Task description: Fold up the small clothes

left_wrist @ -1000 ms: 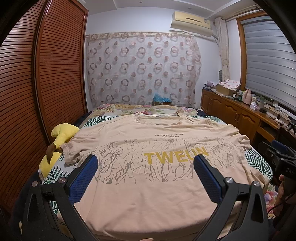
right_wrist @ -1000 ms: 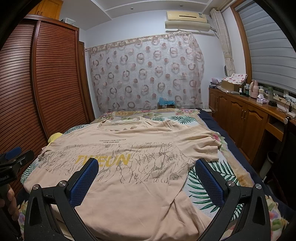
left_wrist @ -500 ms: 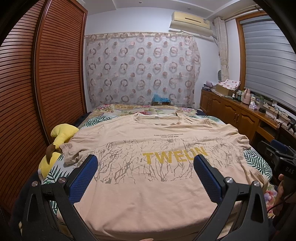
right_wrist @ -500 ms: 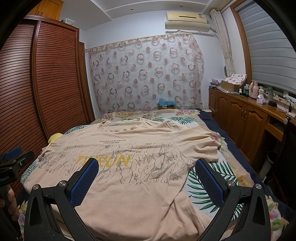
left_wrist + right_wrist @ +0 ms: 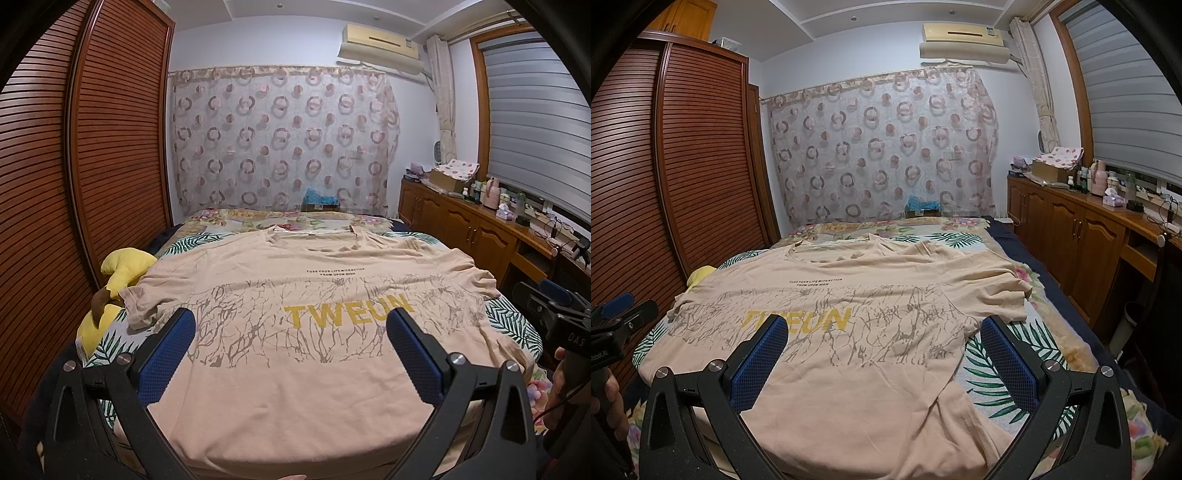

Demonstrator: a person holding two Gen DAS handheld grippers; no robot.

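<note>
Soft beige T-shirt (image 5: 295, 369) lies flat, rumpled, between spread blue-padded left tongs (image 5: 291, 321).

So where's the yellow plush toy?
In the left wrist view, the yellow plush toy lies at the bed's left edge, beside the T-shirt sleeve, near the wardrobe.

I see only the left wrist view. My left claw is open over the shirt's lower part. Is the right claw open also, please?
Observer: Yes, the right claw is open and holds nothing, over the right half of the T-shirt.
Operator: Does the shirt's right side lie flat?
Observer: Not fully. Below the right sleeve the side edge is creased and bends inward, so the leaf-print bedsheet shows beside the claw's right finger.
Operator: Is anything on the floor beside the bed there?
Observer: A bin stands on the floor by the cabinets.
</note>
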